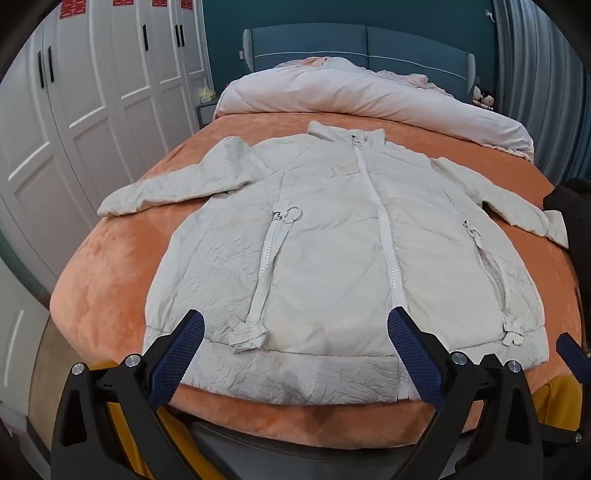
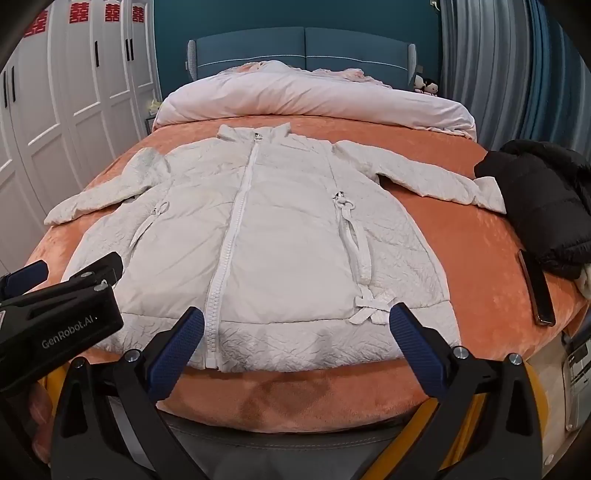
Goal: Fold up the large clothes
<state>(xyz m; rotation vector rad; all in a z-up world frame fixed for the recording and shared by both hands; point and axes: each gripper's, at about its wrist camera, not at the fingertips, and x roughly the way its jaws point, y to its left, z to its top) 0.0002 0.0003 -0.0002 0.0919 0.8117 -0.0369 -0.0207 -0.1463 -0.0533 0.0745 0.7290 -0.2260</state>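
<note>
Orange bed [image 1: 122, 266] carries the white jacket [image 1: 332, 240] spread flat, zipped, collar toward the headboard. Left gripper [image 1: 295, 354] and right gripper [image 2: 295, 350] hover at the jacket's hem, jaws wide open, empty.

- Dark teal painted back wall [image 2: 229, 22] behind padded blue-grey two-panel headboard [image 2: 303, 48].
- White panelled wardrobe doors [image 1: 92, 92] along the left, with slim black handles and red paper cut-outs [image 2: 110, 11] near the top.
- Grey and blue pleated curtains [image 2: 498, 74] on the right.
- Fuzzy orange bedspread [image 1: 110, 266] across the mattress, rolled pale pink duvet [image 2: 314, 99] at the head end.
- Small grey bedside table [image 1: 205, 110] between wardrobe and bed.
</note>
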